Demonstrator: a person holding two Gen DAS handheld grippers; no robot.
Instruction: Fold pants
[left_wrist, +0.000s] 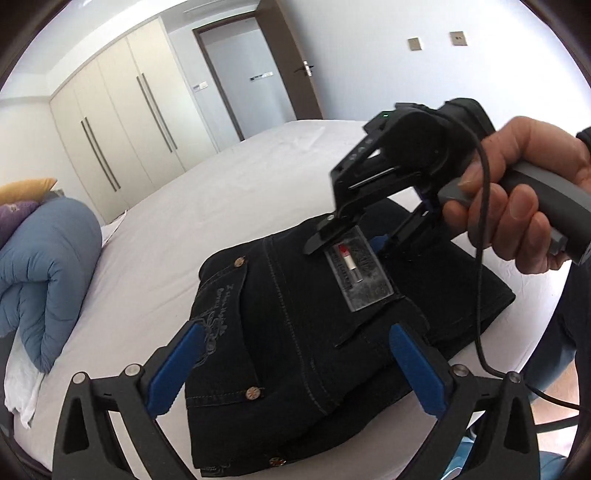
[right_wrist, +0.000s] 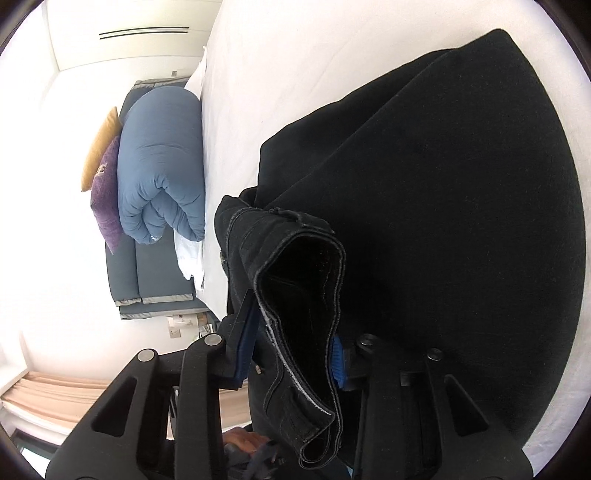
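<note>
Slippage is the risk: pants (left_wrist: 295, 332), folded on the bed (left_wrist: 155, 240) beside the blue duvet (left_wrist: 44, 273), sit waistband-pinched in the right gripper (right_wrist: 295, 354) (jaws clenched on denim); the left gripper (left_wrist: 295, 369) hovers released, so layers may unfold.

Bedroom surroundings: white bed, rolled bedding, cushions, wardrobe and door.

A white-sheeted bed (left_wrist: 236, 184) fills the middle of the room. At its head lies a rolled blue quilted duvet (left_wrist: 44, 269), with a mustard-yellow cushion (left_wrist: 27, 188) and a purple velvet cushion (left_wrist: 13, 218) just behind it. Against the far wall stands a cream wardrobe with long metal bar handles (left_wrist: 122, 136); beside it is a pale door in a dark brown frame (left_wrist: 251, 81). Two square wall switch plates (left_wrist: 436, 41) sit on the white wall.
</note>
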